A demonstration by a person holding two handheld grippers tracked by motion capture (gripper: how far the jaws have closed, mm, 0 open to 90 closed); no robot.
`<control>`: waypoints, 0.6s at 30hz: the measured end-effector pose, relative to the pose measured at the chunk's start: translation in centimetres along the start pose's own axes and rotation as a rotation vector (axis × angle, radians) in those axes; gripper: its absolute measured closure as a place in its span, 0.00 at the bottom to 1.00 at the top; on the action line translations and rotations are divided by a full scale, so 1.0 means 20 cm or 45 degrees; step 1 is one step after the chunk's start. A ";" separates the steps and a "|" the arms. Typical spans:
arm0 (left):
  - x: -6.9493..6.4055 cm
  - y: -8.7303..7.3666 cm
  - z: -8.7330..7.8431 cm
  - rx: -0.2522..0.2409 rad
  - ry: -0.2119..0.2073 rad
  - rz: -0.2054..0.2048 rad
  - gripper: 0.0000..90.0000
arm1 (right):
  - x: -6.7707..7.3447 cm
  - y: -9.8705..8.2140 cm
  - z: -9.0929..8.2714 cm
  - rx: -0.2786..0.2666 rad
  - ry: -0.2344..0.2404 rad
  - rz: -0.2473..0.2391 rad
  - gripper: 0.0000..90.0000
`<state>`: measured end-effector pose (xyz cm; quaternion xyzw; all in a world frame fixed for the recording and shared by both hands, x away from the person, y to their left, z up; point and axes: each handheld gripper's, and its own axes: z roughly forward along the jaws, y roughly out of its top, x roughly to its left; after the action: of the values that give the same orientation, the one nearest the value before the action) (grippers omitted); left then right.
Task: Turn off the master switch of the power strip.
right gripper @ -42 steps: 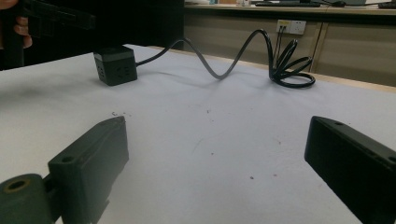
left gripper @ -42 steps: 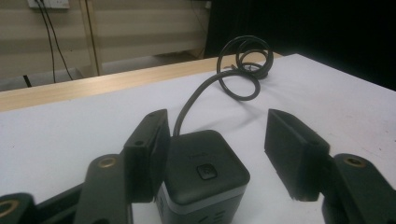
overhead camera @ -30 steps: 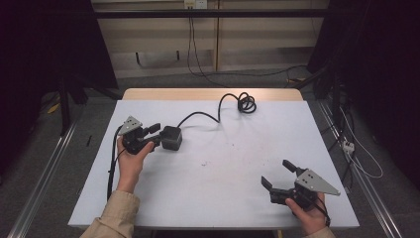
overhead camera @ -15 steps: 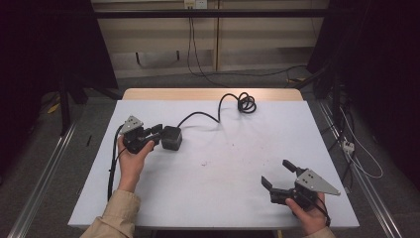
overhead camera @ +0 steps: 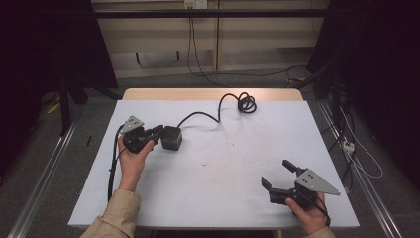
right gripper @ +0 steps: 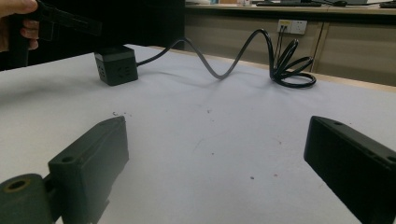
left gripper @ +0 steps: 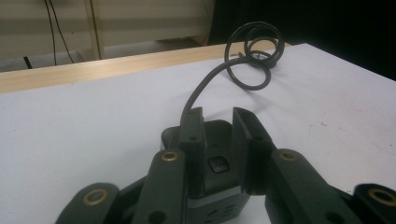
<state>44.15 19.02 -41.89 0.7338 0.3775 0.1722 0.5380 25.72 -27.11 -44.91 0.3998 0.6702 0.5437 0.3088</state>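
A black power cube [overhead camera: 171, 138] lies on the left of the white table [overhead camera: 223, 198], its cable running to a coil [overhead camera: 246, 103] at the far edge. My left gripper [overhead camera: 157, 133] points at the cube from the left. In the left gripper view its jaws have just been closing and now stand against both sides of the cube [left gripper: 217, 163], whose top button shows between them. My right gripper [overhead camera: 275, 172] rests open near the front right corner, nothing between its fingers. From there the cube [right gripper: 116, 65] sits far off, with the left gripper [right gripper: 56, 21] beside it.
The coiled cable [right gripper: 289, 65] lies by the wooden far edge [overhead camera: 213, 94] of the table. Loose cables trail on the floor at the right [overhead camera: 351, 148]. A wall socket [right gripper: 292, 25] sits behind the table. White tabletop stretches between the two grippers.
The left gripper's jaws have narrowed around the power cube. Both hands and the cube have stayed where they were.
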 end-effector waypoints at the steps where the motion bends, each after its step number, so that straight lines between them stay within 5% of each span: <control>1: 0.00 0.00 0.00 0.000 -0.001 0.000 0.85 | 0.00 0.00 0.00 0.000 0.001 0.000 0.07; 18: 0.00 -0.01 0.03 0.020 -0.011 -0.006 0.89 | 0.00 0.00 0.00 -0.002 0.004 -0.004 0.07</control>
<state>44.54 18.58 -42.31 0.7378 0.3784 0.1648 0.5341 25.72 -27.09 -44.88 0.3977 0.6710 0.5441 0.3091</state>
